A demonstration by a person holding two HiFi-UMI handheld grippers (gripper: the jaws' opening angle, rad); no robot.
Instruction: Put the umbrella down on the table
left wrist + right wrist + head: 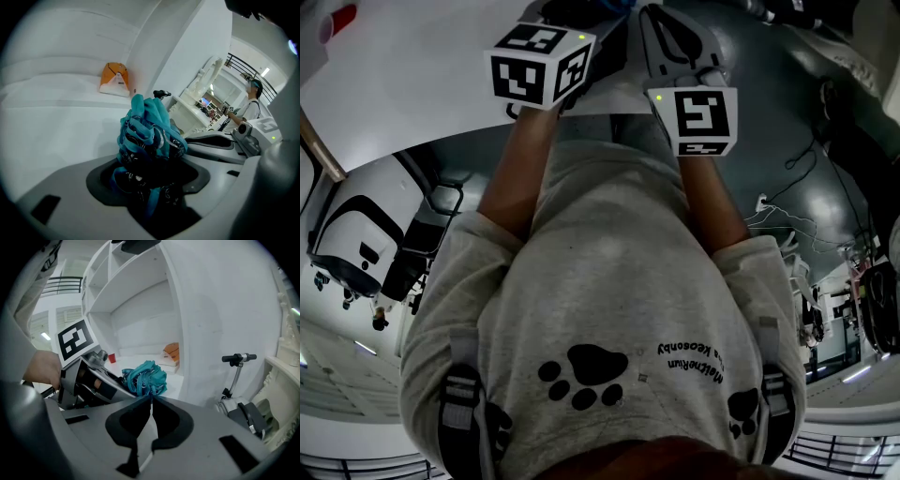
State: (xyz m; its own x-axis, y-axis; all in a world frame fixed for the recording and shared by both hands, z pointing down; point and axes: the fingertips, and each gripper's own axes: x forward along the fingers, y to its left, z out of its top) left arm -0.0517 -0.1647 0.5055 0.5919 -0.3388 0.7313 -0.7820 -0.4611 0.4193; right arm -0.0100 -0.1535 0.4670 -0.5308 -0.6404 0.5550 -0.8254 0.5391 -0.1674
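Left side first: your left gripper (150, 159) has its jaws spread wide, and they're clamped on the umbrella (149, 133). It's a scrunched teal and black bundle that fills the whole gap and pokes out past the tips. It's hanging over the white table (51, 136), and honestly I can't tell if it touches the top.

From the umbrella, an orange bag (115, 79) sits at about 11 o'clock, back by the wall and well apart. A black handlebar (161, 93) peeks out at 1 o'clock, with white carved furniture (201, 93) just beside it. A person (251, 105) stands off at 2 o'clock.

Now your right gripper (151, 400): its jaws are pressed together with nothing in them. From its tips, the left gripper's marker cube (75, 339) is up at 10 o'clock, and a red cup (111, 358) is at 11. The umbrella sits at 12, just past the tips, sticking out of the left jaws. The orange bag is at 1 o'clock on the table under the white shelves (136, 291), and a scooter (236, 380) stands at 3 o'clock.
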